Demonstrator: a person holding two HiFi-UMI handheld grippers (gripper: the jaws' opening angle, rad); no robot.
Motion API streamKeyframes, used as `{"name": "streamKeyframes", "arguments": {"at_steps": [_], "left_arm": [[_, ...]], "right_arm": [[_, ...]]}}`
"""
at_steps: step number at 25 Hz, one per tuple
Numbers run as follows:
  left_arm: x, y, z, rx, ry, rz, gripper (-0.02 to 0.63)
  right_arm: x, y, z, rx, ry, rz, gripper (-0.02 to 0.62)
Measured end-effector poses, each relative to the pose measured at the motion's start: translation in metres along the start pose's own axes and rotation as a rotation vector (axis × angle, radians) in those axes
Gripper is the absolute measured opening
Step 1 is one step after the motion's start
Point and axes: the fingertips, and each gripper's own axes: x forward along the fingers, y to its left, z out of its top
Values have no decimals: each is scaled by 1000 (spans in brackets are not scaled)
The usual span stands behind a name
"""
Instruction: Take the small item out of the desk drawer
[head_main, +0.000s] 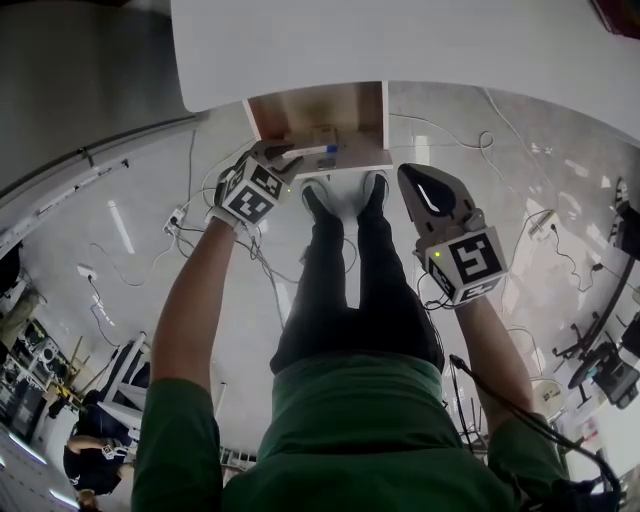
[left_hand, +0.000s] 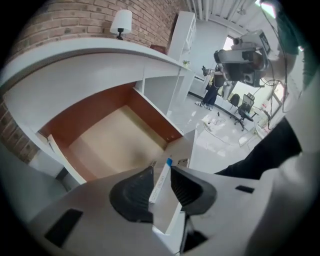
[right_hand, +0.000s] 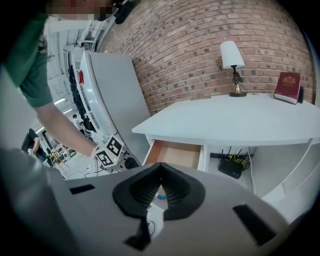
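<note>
The desk drawer (head_main: 385, 112) stands pulled out under the white desk (head_main: 400, 40), its wooden floor (left_hand: 115, 140) bare. A small white box with a blue end (head_main: 312, 150) sits at the drawer's front edge. My left gripper (head_main: 290, 155) points down at it, and the box (left_hand: 159, 182) stands between the jaws of my left gripper (left_hand: 161, 167), which are spread and not pressing it. Off to the right of the drawer, my right gripper (head_main: 410, 175) is shut and holds nothing. In the right gripper view my right gripper (right_hand: 160, 170) faces the drawer (right_hand: 175, 152) from a distance.
My legs and shoes (head_main: 345, 190) stand just in front of the drawer. Cables (head_main: 250, 250) trail over the pale floor. A lamp (right_hand: 231, 55) and a red book (right_hand: 287, 80) are on the desktop, and a router (right_hand: 231, 166) sits under it. Office chairs (head_main: 600, 360) stand at the right.
</note>
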Motion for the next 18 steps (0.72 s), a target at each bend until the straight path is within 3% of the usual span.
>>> {"name": "streamKeyframes", "arguments": {"at_steps": [10,18], "left_arm": [[47,-3,-27,144,147,-94,120],[80,-2,-37,210,214,-140,120]], "right_arm": [[8,-15,-24,8,-18,-67,5],[17,-19,-45,44,1,-61,5]]}}
